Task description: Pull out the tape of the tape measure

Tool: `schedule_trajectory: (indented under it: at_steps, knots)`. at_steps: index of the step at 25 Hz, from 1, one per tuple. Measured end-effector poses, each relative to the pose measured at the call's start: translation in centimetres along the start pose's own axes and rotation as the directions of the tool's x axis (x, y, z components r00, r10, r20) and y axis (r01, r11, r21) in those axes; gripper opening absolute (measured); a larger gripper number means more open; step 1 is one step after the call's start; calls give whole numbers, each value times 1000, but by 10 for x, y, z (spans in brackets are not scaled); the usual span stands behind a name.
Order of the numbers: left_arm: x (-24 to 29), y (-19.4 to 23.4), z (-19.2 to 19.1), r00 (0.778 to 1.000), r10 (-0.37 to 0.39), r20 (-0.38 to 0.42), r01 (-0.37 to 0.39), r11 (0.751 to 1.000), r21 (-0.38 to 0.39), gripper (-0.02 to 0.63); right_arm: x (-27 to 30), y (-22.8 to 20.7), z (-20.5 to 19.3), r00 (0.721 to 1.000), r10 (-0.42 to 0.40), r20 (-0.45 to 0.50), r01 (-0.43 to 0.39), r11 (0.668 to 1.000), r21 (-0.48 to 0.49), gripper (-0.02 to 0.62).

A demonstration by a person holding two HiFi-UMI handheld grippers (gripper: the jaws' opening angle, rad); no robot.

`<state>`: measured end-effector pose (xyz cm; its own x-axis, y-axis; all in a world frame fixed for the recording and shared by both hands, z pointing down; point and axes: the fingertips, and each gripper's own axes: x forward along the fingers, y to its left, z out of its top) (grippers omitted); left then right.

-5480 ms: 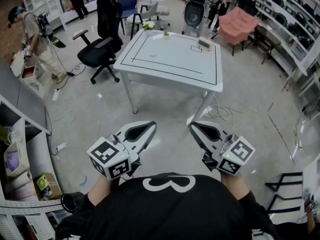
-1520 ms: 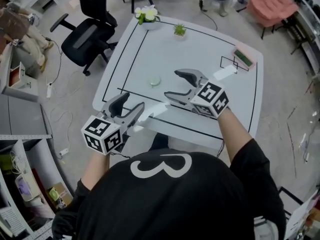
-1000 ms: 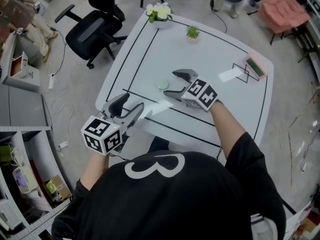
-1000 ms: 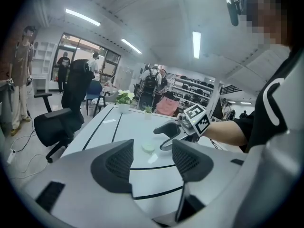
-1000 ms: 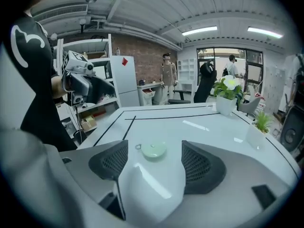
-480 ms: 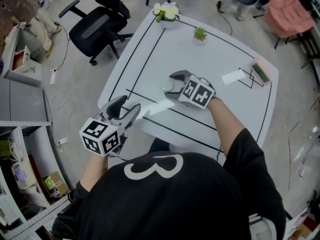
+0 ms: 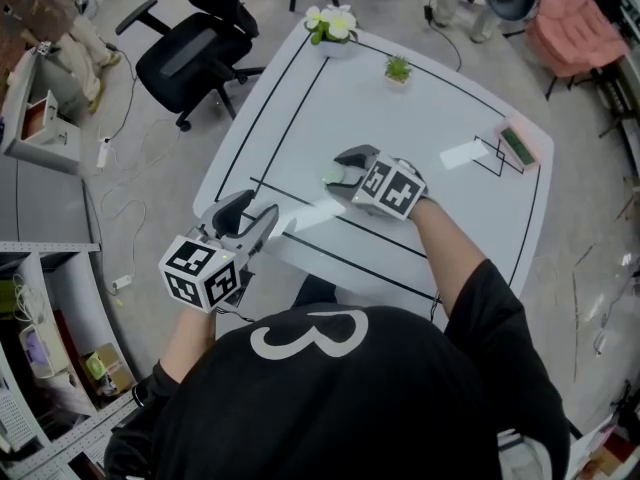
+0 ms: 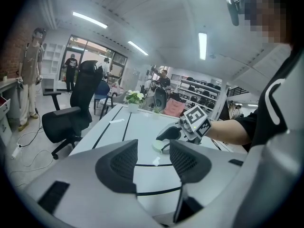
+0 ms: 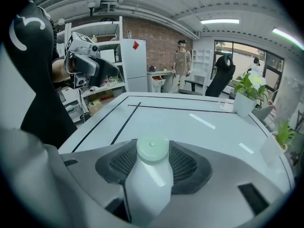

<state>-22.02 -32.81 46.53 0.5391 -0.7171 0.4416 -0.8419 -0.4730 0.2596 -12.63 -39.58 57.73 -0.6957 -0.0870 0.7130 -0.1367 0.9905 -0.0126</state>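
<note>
Mid-frame, my right gripper [image 7: 338,174], jaws just closing, pinches the round tape measure [image 9: 152,151] by its case, probably light, hard and slippery; my left gripper [image 8: 153,161], also narrowing, stands empty.

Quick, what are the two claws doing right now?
Left gripper: open, empty, just been closing slightly.
Right gripper: just closed onto the tape measure.

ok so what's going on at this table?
A person works at the white table with a gripper in each hand. The right gripper has just been closing its jaws and now clamps the small pale green tape measure lying on the table. The left gripper hangs by the table's near edge; its jaws have also been closing slightly but stand apart, empty. No tape is pulled out yet.
</note>
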Motion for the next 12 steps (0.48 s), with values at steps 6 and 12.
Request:
schedule_trajectory:
  at_steps: [6, 12]
  knots:
    - [1, -14, -1, 999, -33, 3, 33, 999, 12, 207, -10, 8, 2, 998, -49, 34, 48, 997, 52, 221]
    - [0, -40, 6, 997, -75, 16, 74, 995, 60, 207, -49, 26, 20, 983, -111, 143, 87, 983, 164, 221]
